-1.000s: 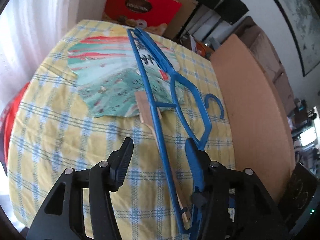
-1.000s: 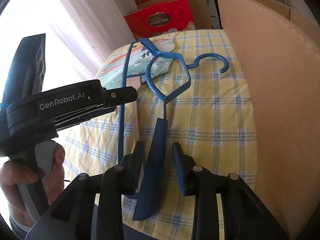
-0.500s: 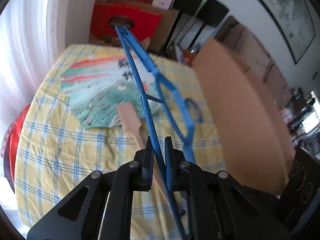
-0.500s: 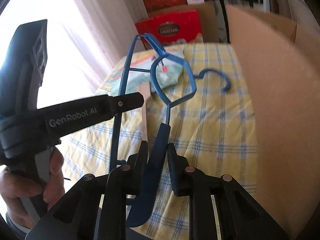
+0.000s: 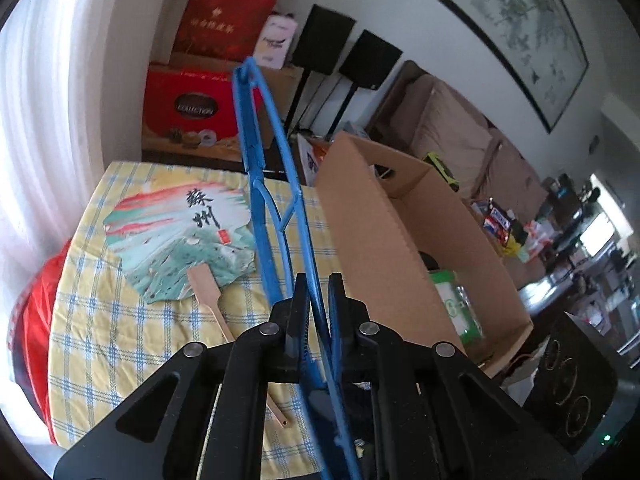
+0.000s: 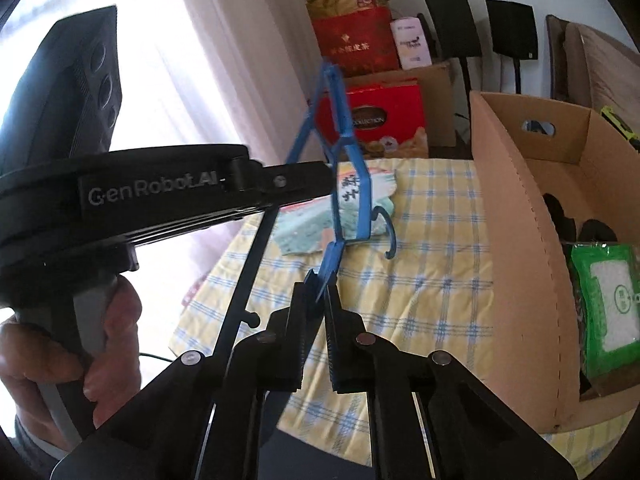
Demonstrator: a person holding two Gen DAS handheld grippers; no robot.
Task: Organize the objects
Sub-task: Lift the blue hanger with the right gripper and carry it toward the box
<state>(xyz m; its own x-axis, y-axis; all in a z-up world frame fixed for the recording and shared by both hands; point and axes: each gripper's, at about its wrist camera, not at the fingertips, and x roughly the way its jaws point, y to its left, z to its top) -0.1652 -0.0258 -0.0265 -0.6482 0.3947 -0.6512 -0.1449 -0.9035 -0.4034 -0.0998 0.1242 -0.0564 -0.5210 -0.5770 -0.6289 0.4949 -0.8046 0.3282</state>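
Both tools pinching blue hanger, now lifted off table.

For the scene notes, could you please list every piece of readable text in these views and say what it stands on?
"GenRobot.AI": side of the left gripper.
"COLLECTION": oval label on the red gift box.
"苏州": black brush characters on the paper fan.
Gold characters on the red bag: too blurred to read.
White carton and green packet in the cardboard box: print too small.
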